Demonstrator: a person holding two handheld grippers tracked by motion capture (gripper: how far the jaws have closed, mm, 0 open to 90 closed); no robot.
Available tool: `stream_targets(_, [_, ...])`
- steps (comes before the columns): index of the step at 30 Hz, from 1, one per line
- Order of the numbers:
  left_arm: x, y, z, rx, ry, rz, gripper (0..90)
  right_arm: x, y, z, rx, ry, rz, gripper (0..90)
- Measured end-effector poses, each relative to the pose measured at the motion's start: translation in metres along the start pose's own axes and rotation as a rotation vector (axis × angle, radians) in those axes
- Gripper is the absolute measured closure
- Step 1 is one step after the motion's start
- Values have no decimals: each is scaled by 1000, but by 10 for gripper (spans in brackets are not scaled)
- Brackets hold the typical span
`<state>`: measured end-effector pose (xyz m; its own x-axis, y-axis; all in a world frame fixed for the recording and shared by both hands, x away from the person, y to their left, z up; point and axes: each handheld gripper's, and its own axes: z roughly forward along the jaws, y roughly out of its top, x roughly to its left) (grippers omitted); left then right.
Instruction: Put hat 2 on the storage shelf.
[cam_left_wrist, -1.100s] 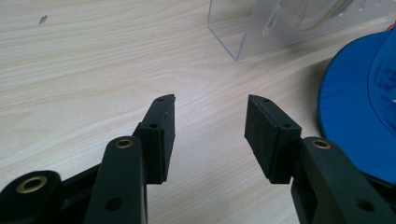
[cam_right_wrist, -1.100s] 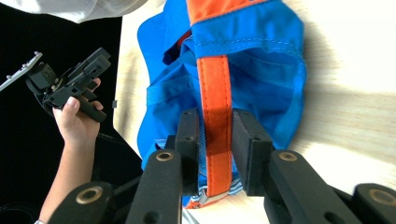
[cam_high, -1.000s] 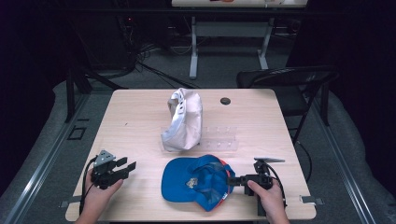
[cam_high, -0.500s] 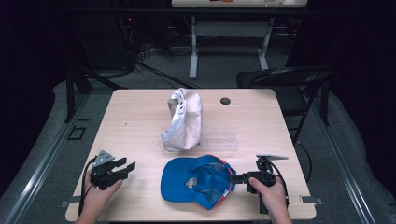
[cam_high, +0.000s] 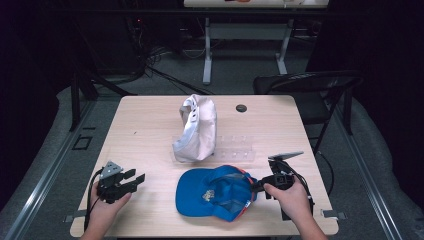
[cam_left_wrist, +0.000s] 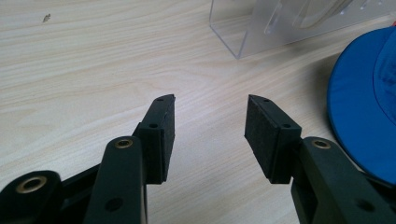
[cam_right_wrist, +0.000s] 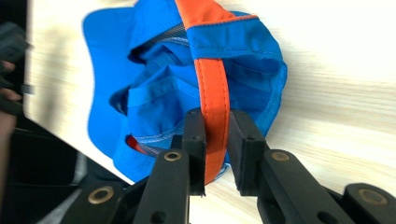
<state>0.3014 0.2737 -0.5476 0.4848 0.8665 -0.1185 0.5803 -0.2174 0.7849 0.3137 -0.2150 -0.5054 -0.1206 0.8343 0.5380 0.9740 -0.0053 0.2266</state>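
right fingers (cam_right_wrist: 215, 154) clench the blue cap's (cam_high: 216, 192) orange strap (cam_right_wrist: 212, 84); left fingers (cam_left_wrist: 210, 135) released, idle; cap not yet lifted off the bench (cam_high: 150, 125).

surface: wooden table (cam_high: 145, 130) | on it: blue cap (cam_high: 215, 192); white cap (cam_high: 196, 127); clear acrylic stand (cam_high: 235, 148); black disc (cam_high: 241, 108)

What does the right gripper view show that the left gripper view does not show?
Right gripper view alone: the right hand-held gripper shut on the orange strap of the blue cap, with the cap's crumpled crown in full. Left gripper view alone: the left hand-held gripper open with nothing between its jaws, and the corner of a clear plastic stand ahead. Both share the light wooden table and some part of the blue cap, of which the left gripper view catches just the brim edge.
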Motion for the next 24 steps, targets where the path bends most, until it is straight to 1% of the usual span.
stream_targets(1, [0,0,0,0,0,0,531,3,2,-2,14,-20,-23,781])
stream_targets(2, [0,0,0,1,1,0,531,7,3,-3,19,-46,-18,781])
stream_targets(3, [0,0,0,2,1,0,531,10,5,-5,36,-77,-32,782])
stream_targets(4, [0,0,0,3,1,0,530,15,9,-8,53,-121,-47,782])
stream_targets(5, [0,0,0,3,0,1,530,15,9,-8,53,-121,-47,782])
stream_targets(6, [0,0,0,4,-1,3,531,18,10,-9,62,-141,-54,782])
stream_targets(7, [0,0,0,4,-2,2,531,23,12,-11,62,-181,-63,782])
stream_targets(8, [0,0,0,4,-1,3,531,23,12,-11,62,-181,-63,782])
stream_targets(9, [0,0,0,4,-2,3,530,27,15,-14,59,-202,-73,782])
stream_targets(10, [-1,0,0,5,-1,3,530,27,15,-14,59,-202,-73,782])
stream_targets(11, [0,0,0,5,-1,4,530,29,17,-17,84,-220,-87,782])
stream_targets(13, [-1,0,1,6,-1,4,530,32,20,-20,93,-231,-98,782])
stream_targets(14, [-1,-1,1,6,-2,4,530,35,20,-21,77,-237,-87,782])
stream_targets(15, [-1,-1,1,6,-2,3,530,36,22,-24,97,-248,-98,782])
stream_targets(16, [-1,-1,1,6,-2,3,530,38,24,-26,92,-260,-96,782])
stream_targets(17, [0,-1,1,6,-2,3,530,38,26,-29,104,-267,-106,782])
stream_targets(19, [-1,-1,1,8,-2,3,530,41,29,-33,80,-275,-90,782])
stream_targets(20, [-1,-1,1,8,-2,4,530,41,32,-36,100,-278,-93,782])
stream_targets(21, [-1,-1,1,10,-1,5,530,42,33,-38,93,-284,-89,782])
stream_targets(22, [-1,0,1,17,-2,7,530,42,35,-41,100,-288,-89,782])
stream_targets(24, [-1,-1,1,15,-3,11,530,44,38,-47,105,-295,-84,782])
